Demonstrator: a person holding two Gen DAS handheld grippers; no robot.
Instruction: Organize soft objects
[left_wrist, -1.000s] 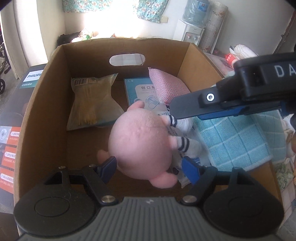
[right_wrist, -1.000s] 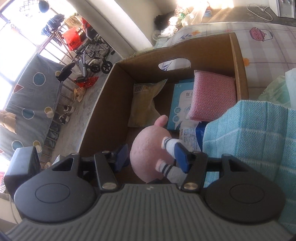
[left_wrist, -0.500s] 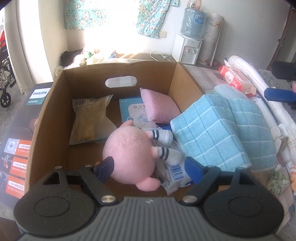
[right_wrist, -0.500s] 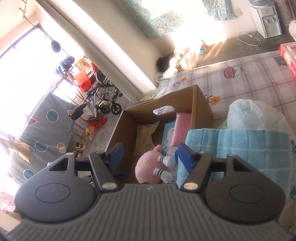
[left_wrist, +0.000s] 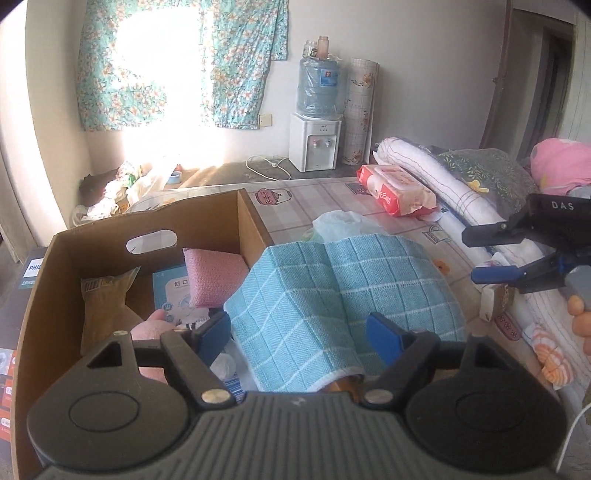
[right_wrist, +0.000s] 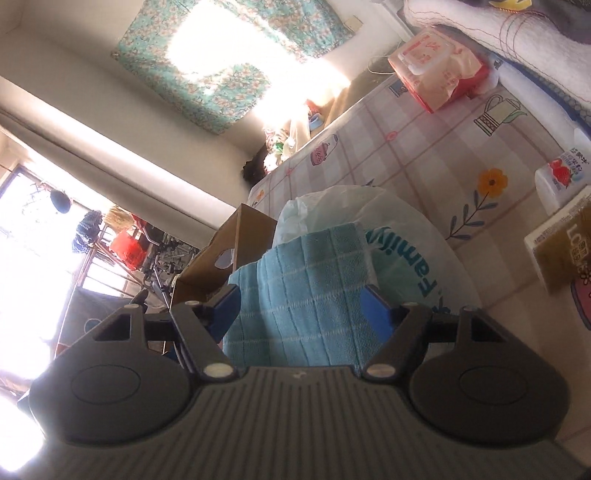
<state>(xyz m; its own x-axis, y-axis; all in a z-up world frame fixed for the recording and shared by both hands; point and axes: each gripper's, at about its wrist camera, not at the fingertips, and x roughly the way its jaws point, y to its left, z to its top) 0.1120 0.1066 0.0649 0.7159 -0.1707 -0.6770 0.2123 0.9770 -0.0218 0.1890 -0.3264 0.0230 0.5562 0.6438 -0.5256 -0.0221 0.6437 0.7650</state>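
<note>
A light blue checked towel (left_wrist: 332, 280) (right_wrist: 303, 280) lies draped over the right wall of the cardboard box (left_wrist: 110, 229) (right_wrist: 251, 229) and over a white plastic bag. Inside the box lie a pink plush (left_wrist: 147, 328), mostly hidden by my left finger, a pink pad (left_wrist: 214, 273), a yellowish packet (left_wrist: 103, 302) and a blue pack. My left gripper (left_wrist: 299, 334) hovers before the towel, wide open and closing slightly, pads off the cloth. My right gripper (right_wrist: 301, 308) (left_wrist: 470, 255) is off to the right over the bed, jaws opening, nothing between them.
A white plastic bag (left_wrist: 340, 221) (right_wrist: 369, 210) sits under the towel on the patterned bedsheet. A red tissue pack (left_wrist: 399, 188), rolled bedding (left_wrist: 424, 162), a small white bottle (right_wrist: 561, 181) and a brown carton (right_wrist: 561, 251) lie at the right. A water dispenser (left_wrist: 314, 144) stands by the far wall.
Both grippers have pulled back from the pink plush, which stays in the box. The right gripper swung away to the right over the bed, rolled, and its jaws widened.
</note>
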